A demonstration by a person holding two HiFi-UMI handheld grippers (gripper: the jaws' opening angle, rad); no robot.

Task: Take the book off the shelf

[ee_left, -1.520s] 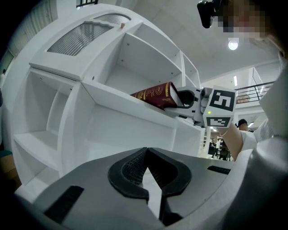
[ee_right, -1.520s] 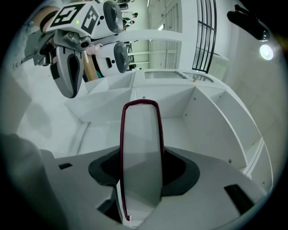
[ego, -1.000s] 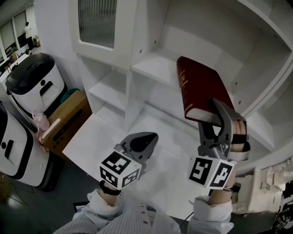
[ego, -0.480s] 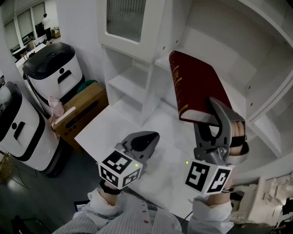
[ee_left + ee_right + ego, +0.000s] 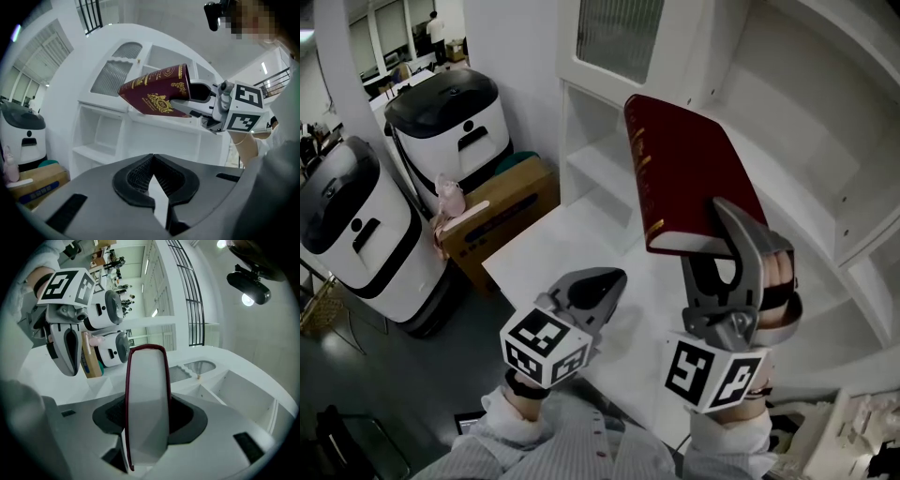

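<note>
- Right hand-held gripper [image 5: 717,251] is clamped on the bottom end of the book [image 5: 694,178]. In the right gripper view the pale page edge sits right between the jaws, with the red cover on both sides.
- Left hand-held gripper [image 5: 592,292] has its jaws pressed together on nothing. It just hangs low beside the right one, not touching the book.
- So the book is off the shelf [image 5: 602,171] and out in the open air. It stands up from the jaws, leaning a bit, with the gold-printed spine turned to the left.
- Looks to me like the taking-off part is basically done, and what's left is carrying it somewhere or setting it down.
- My main worry is that the grip is only on one short end, so nearly the whole hardcover sticks out above the jaws. One quick wrist turn and I reckon it could pivot in the pads or slide out.
- The cover looks smooth too, which wouldn't help.
- The top corner is near the cabinet front, so swinging it that way could knock it and lever it loose.
- If it drops, it lands on the white table [image 5: 551,251] below, or bounces off toward the cardboard box [image 5: 502,211] on the floor.
</note>
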